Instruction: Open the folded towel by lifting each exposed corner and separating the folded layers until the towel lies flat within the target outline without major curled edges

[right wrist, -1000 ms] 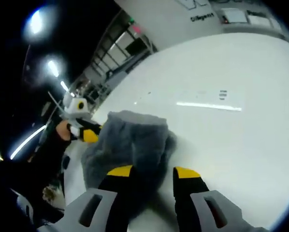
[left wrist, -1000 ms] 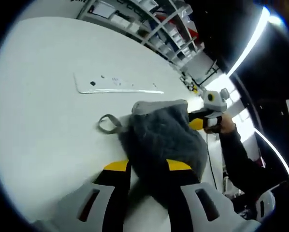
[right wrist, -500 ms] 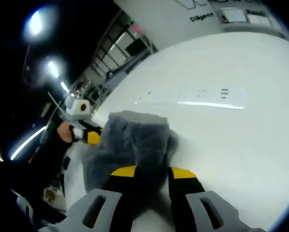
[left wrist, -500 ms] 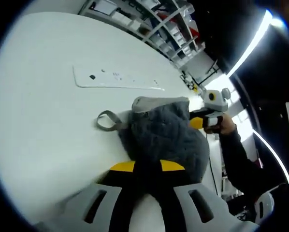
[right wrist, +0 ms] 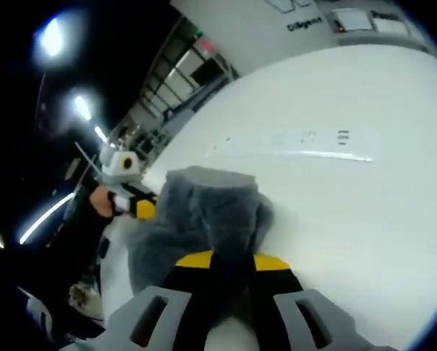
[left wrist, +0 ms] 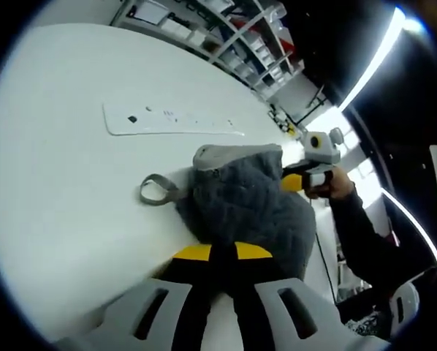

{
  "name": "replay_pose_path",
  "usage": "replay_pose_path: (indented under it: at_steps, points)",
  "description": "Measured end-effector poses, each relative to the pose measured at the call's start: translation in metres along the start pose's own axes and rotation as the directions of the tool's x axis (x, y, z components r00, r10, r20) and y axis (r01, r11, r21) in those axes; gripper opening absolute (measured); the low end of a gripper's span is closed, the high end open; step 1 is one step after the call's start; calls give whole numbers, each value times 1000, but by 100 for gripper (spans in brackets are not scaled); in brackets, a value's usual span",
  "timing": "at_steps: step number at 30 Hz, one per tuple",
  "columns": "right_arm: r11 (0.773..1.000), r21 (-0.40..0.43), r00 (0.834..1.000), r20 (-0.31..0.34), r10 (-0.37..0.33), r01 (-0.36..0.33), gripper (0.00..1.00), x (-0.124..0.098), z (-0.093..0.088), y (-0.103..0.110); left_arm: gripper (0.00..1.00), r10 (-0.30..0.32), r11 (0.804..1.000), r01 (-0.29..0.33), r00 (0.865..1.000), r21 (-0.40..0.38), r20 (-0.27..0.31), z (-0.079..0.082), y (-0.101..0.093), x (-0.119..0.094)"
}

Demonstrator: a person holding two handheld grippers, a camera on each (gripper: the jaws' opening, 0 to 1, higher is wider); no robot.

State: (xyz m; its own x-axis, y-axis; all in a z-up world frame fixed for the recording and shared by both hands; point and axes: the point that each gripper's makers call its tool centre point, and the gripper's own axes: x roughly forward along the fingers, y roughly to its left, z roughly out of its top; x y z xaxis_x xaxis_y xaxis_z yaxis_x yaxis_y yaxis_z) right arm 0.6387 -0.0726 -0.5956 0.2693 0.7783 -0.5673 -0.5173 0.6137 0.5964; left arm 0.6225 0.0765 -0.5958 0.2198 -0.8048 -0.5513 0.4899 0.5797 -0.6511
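A dark grey quilted towel (left wrist: 242, 203) lies bunched on the white table (left wrist: 65, 190), with a pale hem at its far edge and a grey hanging loop (left wrist: 157, 190) sticking out to the left. My left gripper (left wrist: 223, 253) is shut on the towel's near edge. In the right gripper view the same towel (right wrist: 204, 212) rises in a hump, and my right gripper (right wrist: 232, 261) is shut on its near edge. The right gripper (left wrist: 300, 181) also appears at the towel's far right side in the left gripper view, held by a hand. The left gripper (right wrist: 133, 205) shows at the towel's left in the right gripper view.
A thin white outline strip (left wrist: 167, 121) with small dark marks lies on the table beyond the towel, also seen as a strip (right wrist: 306, 146) in the right gripper view. Shelving (left wrist: 233, 36) stands past the table's far edge. A person's dark sleeve (left wrist: 361, 241) reaches in from the right.
Both grippers' jaws have closed from wide apart onto the towel's edges. The towel has bunched a little higher between them.
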Motion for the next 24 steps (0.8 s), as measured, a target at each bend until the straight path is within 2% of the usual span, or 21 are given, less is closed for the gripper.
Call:
replay_pose_path:
  at_steps: [3, 10, 14, 21, 24]
  points:
    - [1000, 16, 1000, 7, 8, -8, 12, 0, 1, -1, 5, -6, 1000, 6, 1000, -4, 5, 1, 1, 0]
    - [1000, -5, 1000, 1, -5, 5, 10, 1, 4, 1, 3, -9, 1000, 9, 1000, 13, 4, 1, -1, 1]
    - [1000, -9, 1000, 15, 3, -3, 9, 0, 8, -3, 3, -16, 1000, 16, 1000, -2, 3, 1, -2, 0]
    - [1000, 0, 999, 32, 20, -20, 8, -2, 5, 2, 3, -18, 1000, 18, 1000, 3, 7, 0, -4, -1]
    - [1000, -1, 999, 34, 21, -20, 8, -3, 3, 3, 3, -17, 1000, 17, 1000, 3, 7, 4, 0, -3]
